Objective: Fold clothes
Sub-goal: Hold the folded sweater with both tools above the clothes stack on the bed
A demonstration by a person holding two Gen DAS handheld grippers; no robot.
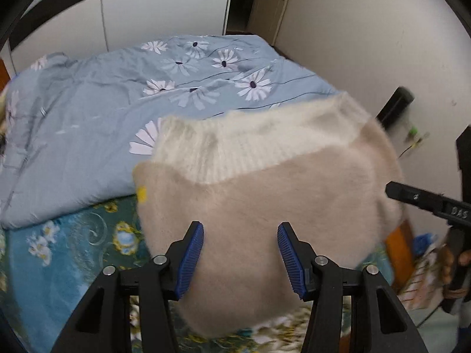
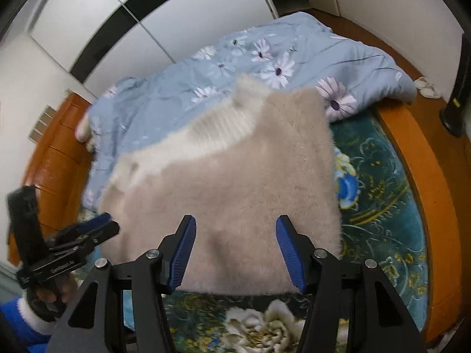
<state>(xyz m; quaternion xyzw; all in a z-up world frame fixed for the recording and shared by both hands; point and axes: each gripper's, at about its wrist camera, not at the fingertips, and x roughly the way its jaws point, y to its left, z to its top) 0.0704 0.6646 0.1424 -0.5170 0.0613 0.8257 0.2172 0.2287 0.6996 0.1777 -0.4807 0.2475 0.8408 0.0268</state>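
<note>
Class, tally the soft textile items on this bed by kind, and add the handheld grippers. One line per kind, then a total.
Sweater: 1
Quilt: 1
Bedspread: 1
Grippers: 2, the left gripper and the right gripper, both open over the sweater
Total: 5

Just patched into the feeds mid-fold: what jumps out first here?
A fluffy beige sweater with a white ribbed band lies folded on the bed, filling the middle of both views. Behind it sits a rumpled blue daisy-print duvet. Both the left claw and the right claw stand open over the sweater, gripping nothing.
</note>
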